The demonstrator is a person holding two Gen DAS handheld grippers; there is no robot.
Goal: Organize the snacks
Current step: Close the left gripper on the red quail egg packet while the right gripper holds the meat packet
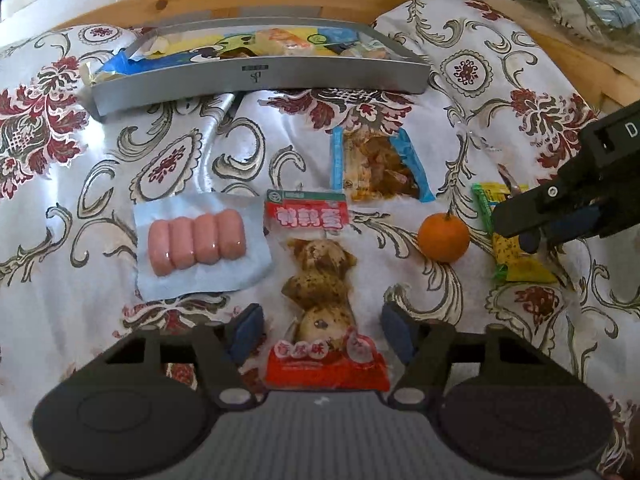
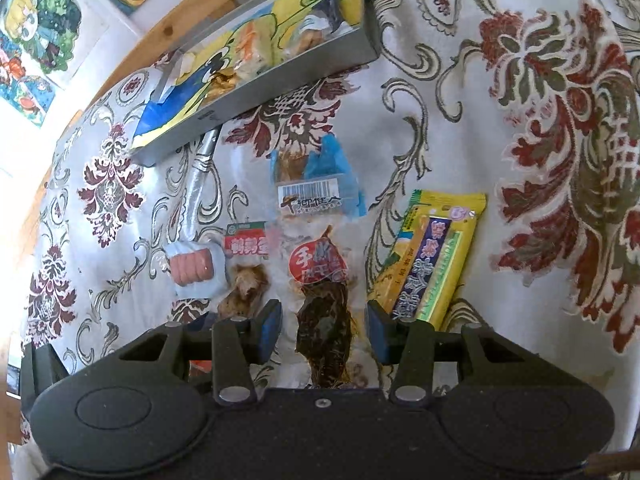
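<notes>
Left gripper (image 1: 322, 330) jaws apart, straddling the egg pack (image 1: 324, 300) near the cloth's (image 1: 100, 360) front edge. Right gripper (image 2: 324, 330) jaws apart around the dark jerky pack (image 2: 324, 320). Judgement: close low on each pack's middle, lift, carry to the tray (image 1: 256, 76) at the back edge. Tray contents are partly hidden by its wall; jerky label blurred.

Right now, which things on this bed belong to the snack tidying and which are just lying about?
Part of the job:
- gray box holding snacks
- sausage pack
- quail egg pack
- blue-edged snack pack
- orange
- yellow snack bar
- dark dried meat pack

Just lying about:
- floral bedspread
- wooden bed frame
- wall pictures
</notes>
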